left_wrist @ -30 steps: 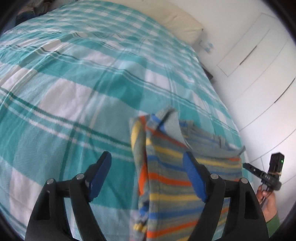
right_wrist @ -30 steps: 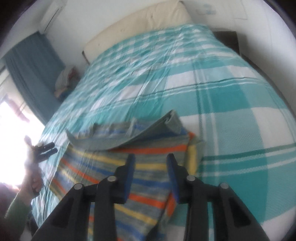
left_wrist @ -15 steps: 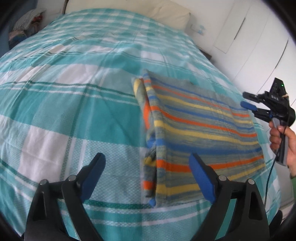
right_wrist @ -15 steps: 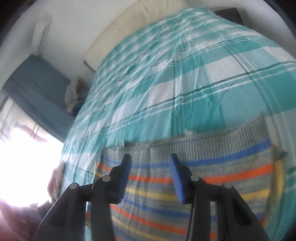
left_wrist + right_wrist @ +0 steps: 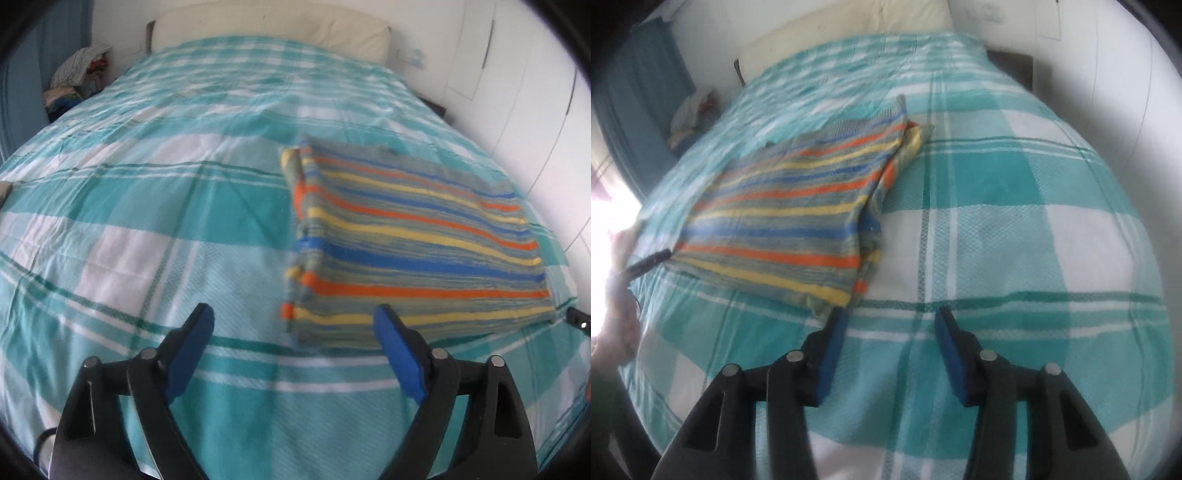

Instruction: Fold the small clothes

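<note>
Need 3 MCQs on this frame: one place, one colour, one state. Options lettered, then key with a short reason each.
1. Where does the striped garment lie?
A. on the plaid bedspread
B. on the pillow
C. on the floor

2. What colour are the gripper pads?
A. red
B. blue
C. white

3. What state is the left gripper in?
A. shut on the garment
B. shut and empty
C. open and empty

Key:
1 A, since the garment rests flat on the teal and white plaid, well short of the pillow.
2 B, since both wrist views show blue pads on black fingers.
3 C, since its pads stand wide apart with only bedspread between them; the right gripper is open too.
</note>
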Tool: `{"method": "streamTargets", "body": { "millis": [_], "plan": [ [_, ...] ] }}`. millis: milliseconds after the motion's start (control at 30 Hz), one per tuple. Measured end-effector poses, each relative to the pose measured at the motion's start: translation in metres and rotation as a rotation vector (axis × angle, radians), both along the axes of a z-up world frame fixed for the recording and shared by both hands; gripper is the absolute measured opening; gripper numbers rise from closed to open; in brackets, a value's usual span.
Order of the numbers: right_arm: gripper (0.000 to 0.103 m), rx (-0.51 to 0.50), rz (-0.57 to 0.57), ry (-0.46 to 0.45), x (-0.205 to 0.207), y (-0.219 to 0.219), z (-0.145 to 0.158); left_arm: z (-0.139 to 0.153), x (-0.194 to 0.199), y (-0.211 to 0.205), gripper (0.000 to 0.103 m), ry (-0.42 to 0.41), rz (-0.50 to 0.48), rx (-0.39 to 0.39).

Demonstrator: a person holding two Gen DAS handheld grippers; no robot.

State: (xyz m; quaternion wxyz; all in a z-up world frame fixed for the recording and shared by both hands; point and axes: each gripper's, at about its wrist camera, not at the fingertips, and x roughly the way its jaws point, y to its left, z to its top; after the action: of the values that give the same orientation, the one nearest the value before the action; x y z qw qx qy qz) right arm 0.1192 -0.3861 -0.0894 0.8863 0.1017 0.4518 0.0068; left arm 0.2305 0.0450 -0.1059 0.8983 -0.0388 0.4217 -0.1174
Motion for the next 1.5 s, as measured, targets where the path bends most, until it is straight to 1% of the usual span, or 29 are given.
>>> {"method": "streamTargets", "body": {
  "millis": [67, 133, 200, 233, 267, 333, 367, 467, 600, 733, 1100, 1333, 1500],
  "plan": [
    [0.056, -0.002, -0.03, -0.05, -0.011, 0.004, -0.01, 0.002, -0.015, -0.018, 0.097, -0.019, -0.035, -0.031],
    [0.057, -0.014, -0.046, -0.041, -0.012, 0.006, -0.022, -0.004, -0.023, -0.041, 0.097, -0.004, -0.08, -0.02],
    [0.057, -0.023, -0.048, -0.042, -0.009, 0.009, -0.018, -0.013, -0.03, -0.057, 0.097, 0.008, -0.118, -0.005],
    [0.06, -0.018, -0.042, -0.043, -0.007, 0.011, -0.019, -0.019, -0.032, -0.064, 0.097, 0.015, -0.134, 0.005],
    [0.062, -0.006, -0.036, -0.048, -0.007, 0.008, -0.02, -0.025, -0.033, -0.07, 0.097, 0.016, -0.137, 0.033],
    [0.063, 0.015, -0.036, -0.061, -0.01, 0.005, -0.024, -0.032, -0.036, -0.078, 0.101, -0.002, -0.137, 0.086],
    [0.063, 0.019, -0.037, -0.067, -0.011, 0.005, -0.025, -0.032, -0.036, -0.08, 0.102, -0.005, -0.139, 0.095],
    [0.064, 0.013, -0.037, -0.072, -0.012, 0.006, -0.026, -0.034, -0.035, -0.082, 0.102, 0.001, -0.141, 0.111],
    [0.07, -0.015, -0.019, -0.074, -0.011, 0.011, -0.027, -0.035, -0.036, -0.079, 0.103, -0.007, -0.141, 0.1],
    [0.074, -0.051, -0.006, -0.076, -0.011, 0.017, -0.029, -0.037, -0.039, -0.082, 0.103, -0.013, -0.144, 0.114],
    [0.076, -0.026, -0.003, -0.085, -0.012, 0.014, -0.03, -0.04, -0.037, -0.079, 0.103, -0.005, -0.145, 0.095],
    [0.079, -0.023, 0.007, -0.079, -0.01, 0.015, -0.03, -0.041, -0.036, -0.084, 0.103, -0.008, -0.142, 0.121],
    [0.08, -0.03, 0.011, -0.078, -0.011, 0.018, -0.03, -0.042, -0.034, -0.085, 0.103, -0.005, -0.146, 0.125]
  ]
}}
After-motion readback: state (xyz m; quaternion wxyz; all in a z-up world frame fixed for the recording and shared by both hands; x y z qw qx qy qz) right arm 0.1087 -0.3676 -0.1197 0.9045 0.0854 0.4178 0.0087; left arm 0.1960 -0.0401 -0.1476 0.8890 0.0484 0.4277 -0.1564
